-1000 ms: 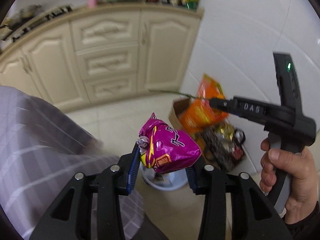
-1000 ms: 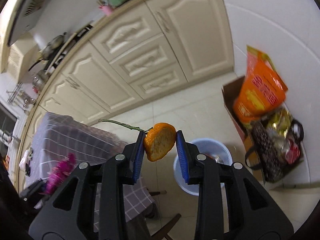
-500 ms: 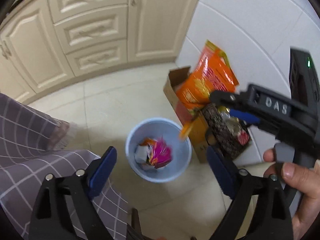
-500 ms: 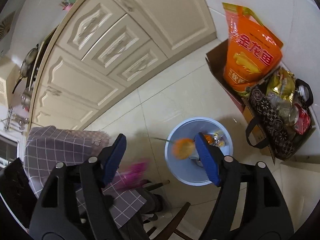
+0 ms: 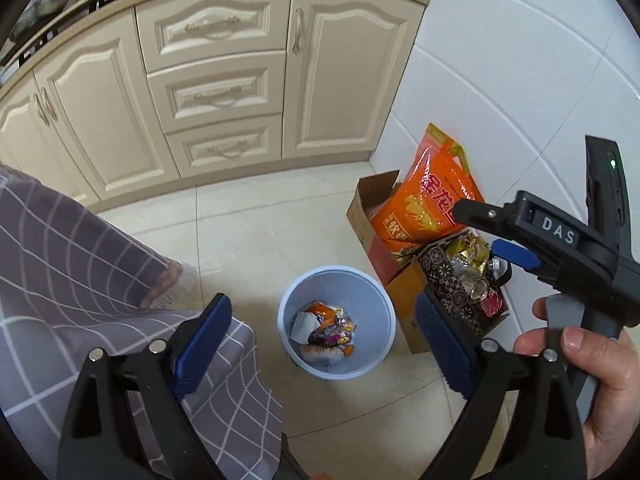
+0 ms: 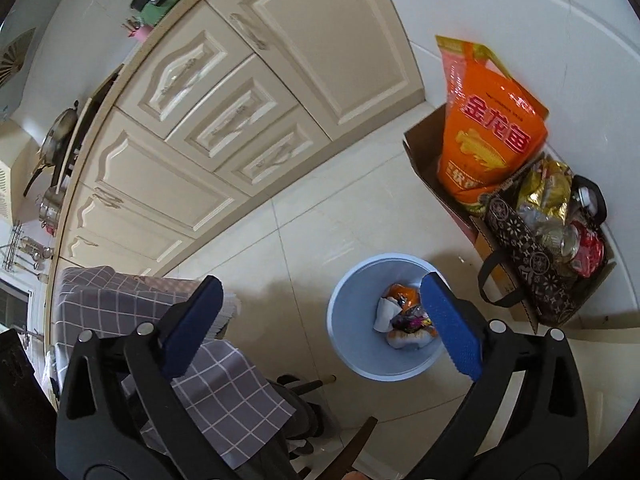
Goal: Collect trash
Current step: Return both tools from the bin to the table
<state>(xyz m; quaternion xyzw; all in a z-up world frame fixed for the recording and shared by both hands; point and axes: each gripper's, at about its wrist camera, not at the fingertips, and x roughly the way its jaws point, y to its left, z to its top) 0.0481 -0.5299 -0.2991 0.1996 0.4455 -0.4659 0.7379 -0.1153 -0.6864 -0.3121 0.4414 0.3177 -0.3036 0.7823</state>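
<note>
Both claws hang over the light-blue bin point(image 5: 337, 322) on the floor. The left claw point(image 5: 320, 344) is spread and empty; the right claw point(image 6: 320, 328) is opening, nothing between its pads. Crumpled wrappers point(image 5: 326, 330) lie inside the bin.

Bin on the kitchen floor, below both tongs

The bin point(image 5: 337, 322) stands on the floor point(image 5: 256, 232) with wrappers point(image 5: 326, 332) inside it. Just to its right sits a cardboard box point(image 5: 374, 216) against the wall, a sack point(image 5: 430, 196) standing in it, a patterned bag point(image 6: 532, 264) beside that. Cabinets point(image 5: 216, 92) stand behind; a cloth-covered surface point(image 5: 72, 264) lies left.
</note>
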